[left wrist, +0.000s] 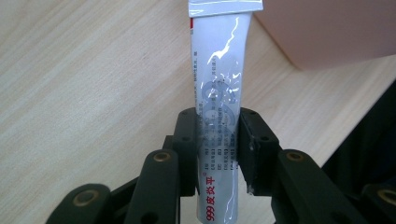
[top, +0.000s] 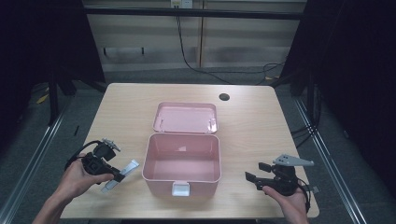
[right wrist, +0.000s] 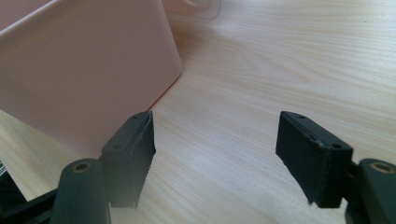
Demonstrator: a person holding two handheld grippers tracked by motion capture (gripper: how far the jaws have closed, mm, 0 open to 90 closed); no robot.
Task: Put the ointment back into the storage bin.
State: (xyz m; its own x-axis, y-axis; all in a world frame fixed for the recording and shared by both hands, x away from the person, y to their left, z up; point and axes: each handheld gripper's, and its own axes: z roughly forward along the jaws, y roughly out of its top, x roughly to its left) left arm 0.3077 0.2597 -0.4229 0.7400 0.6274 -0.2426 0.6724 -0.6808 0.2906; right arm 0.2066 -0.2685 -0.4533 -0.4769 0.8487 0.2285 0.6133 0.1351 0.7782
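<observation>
While high view gives ointment tube [top: 120,174] as pale sliver left of pink plastic box [top: 181,163], left gripper view shows glossy tube clamped in left gripper [left wrist: 218,140], red print. Right gripper [right wrist: 215,156] open, empty, over woodgrain table [right wrist: 280,70].

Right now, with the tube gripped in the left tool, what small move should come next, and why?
Probably carry the tube sideways over the open pink box and lower it in. The left tool is shut on the tube just beside the box's left wall, the lid lies open behind it, and the inside looks bare. The right tool waits open on the other side.
</observation>
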